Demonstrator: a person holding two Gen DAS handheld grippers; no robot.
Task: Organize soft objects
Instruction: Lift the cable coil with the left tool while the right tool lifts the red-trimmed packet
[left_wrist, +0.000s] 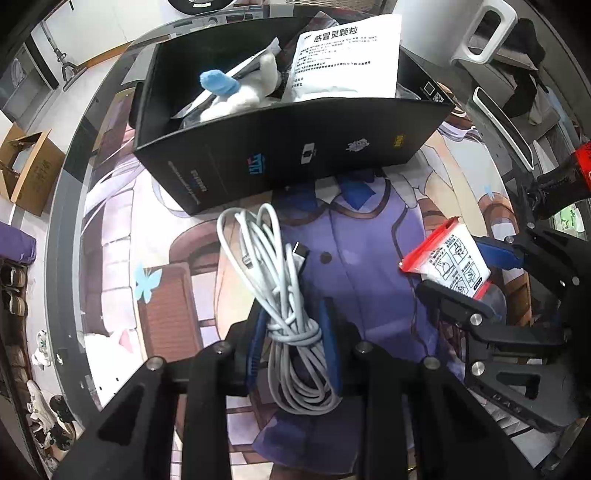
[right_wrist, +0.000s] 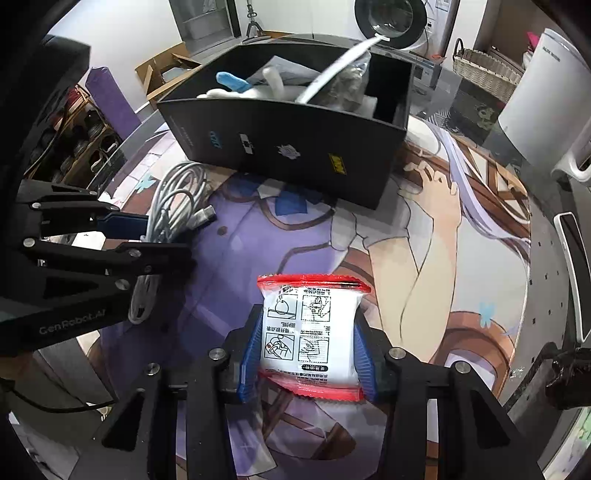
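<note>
Just in front of the black box, the left gripper is clamping the knotted white cable bundle. Beside it, the right gripper is squeezing the red-edged packet (both over the printed mat).

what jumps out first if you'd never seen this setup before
Both grippers are loaded at once: the left gripper is shut on a knotted bundle of white cable, and the right gripper clamps a red-edged white packet. Behind them on the anime-print mat stands an open black box, already holding a white plush with a blue part and a printed sachet.
</note>
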